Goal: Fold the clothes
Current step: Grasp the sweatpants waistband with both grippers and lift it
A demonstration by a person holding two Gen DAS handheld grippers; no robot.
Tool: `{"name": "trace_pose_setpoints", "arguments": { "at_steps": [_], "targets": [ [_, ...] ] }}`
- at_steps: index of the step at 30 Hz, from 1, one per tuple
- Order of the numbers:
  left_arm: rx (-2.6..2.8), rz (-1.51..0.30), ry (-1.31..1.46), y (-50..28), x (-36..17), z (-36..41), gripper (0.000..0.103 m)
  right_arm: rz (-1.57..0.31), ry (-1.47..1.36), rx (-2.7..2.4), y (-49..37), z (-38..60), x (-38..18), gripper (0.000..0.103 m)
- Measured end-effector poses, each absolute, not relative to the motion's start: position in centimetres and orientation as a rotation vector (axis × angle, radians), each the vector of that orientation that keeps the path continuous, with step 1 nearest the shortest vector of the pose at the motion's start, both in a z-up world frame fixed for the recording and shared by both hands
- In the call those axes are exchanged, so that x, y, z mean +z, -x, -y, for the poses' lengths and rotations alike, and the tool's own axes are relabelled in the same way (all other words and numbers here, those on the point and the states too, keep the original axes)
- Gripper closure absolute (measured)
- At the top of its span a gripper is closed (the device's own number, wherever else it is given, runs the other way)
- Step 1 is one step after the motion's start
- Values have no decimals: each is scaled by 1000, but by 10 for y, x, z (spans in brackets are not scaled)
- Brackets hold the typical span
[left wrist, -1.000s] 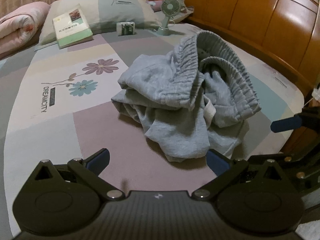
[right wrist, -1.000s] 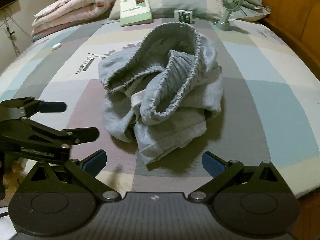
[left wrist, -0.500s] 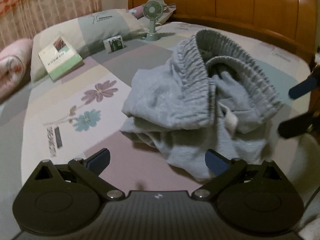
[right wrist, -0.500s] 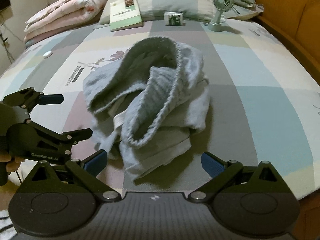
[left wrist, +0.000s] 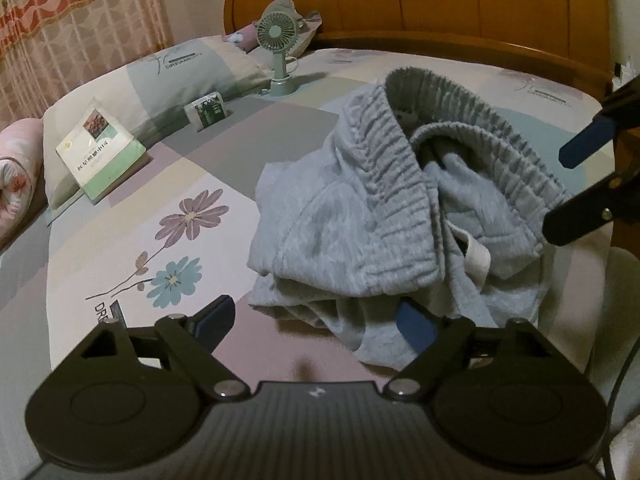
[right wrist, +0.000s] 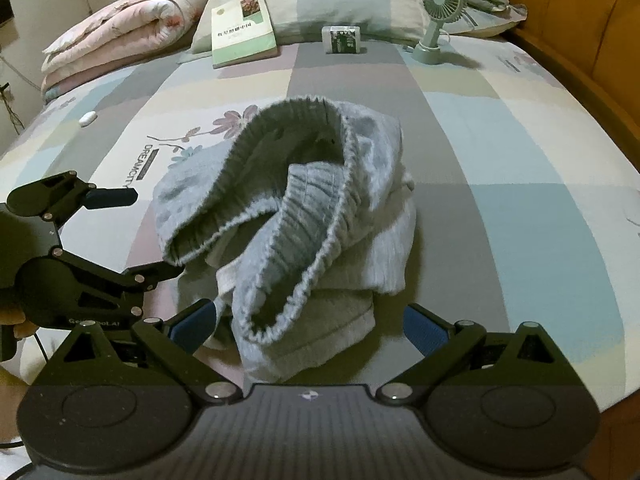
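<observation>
A crumpled pair of grey sweatpants (left wrist: 352, 216) lies on the patchwork bedsheet (left wrist: 132, 216), its ribbed waistband (right wrist: 316, 264) looped open on top. My left gripper (left wrist: 314, 322) is at the heap's near lower edge. Its jaws are closing, with the hem partly between them and the pads not pressing on it. From the right wrist view the left gripper (right wrist: 136, 236) sits left of the heap. My right gripper (right wrist: 308, 326) stands open with the waistband loop lying between its fingers, untouched. It also shows as the right gripper (left wrist: 560, 194) at the heap's right side.
At the head of the bed are a green book (right wrist: 244, 28) leaning on a pillow (right wrist: 352, 4), a small box (right wrist: 342, 40), a mint desk fan (right wrist: 434, 20) and a rolled pink quilt (right wrist: 120, 40). A wooden bed frame (left wrist: 460, 4) borders one side. A small white object (right wrist: 88, 118) lies on the sheet.
The left gripper rolled and moved closer to the sweatpants, its jaws narrowing slightly. The right gripper advanced until the waistband loop lay between its fingers. The sweatpants did not move.
</observation>
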State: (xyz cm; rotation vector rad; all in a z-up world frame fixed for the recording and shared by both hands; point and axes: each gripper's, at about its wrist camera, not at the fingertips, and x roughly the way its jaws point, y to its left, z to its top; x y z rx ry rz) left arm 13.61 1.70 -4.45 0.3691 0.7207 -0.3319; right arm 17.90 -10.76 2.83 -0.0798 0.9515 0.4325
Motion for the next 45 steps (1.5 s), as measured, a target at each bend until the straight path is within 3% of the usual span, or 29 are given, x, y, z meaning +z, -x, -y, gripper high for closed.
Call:
{"name": "trace_pose_setpoints", "arguments": {
  "at_steps": [6, 16, 18, 21, 26, 31, 34, 36, 42, 45],
  "targets": [
    [-346, -680, -390, -138, -33, -18, 21, -947, 97, 426, -189, 106, 32, 16],
    [-387, -645, -391, -140, -25, -15, 22, -895, 163, 375, -210, 96, 37, 24],
    [-387, -642, -379, -143, -23, -17, 22, -907, 167, 373, -215, 96, 35, 44],
    [-379, -639, -356, -148, -20, -22, 22, -927, 126, 378, -216, 108, 33, 63],
    [-354, -628, -306, -163, -14, -31, 22, -966, 129, 344, -208, 130, 27, 73],
    [-342, -592, -272, -184, -10, -35, 22, -982, 137, 350, -201, 140, 21, 71],
    [-409, -554, -339, -189, -11, -29, 28, -962, 132, 346, -205, 143, 22, 55],
    [-472, -523, -411, -188, -13, -22, 37, -954, 119, 352, -211, 145, 22, 51],
    [-566, -555, -480, -200, -14, -8, 80, -982, 70, 384, -221, 149, 9, 50],
    [-555, -557, -493, -209, -11, -6, 86, -998, 16, 395, -220, 158, 4, 48]
  ]
}}
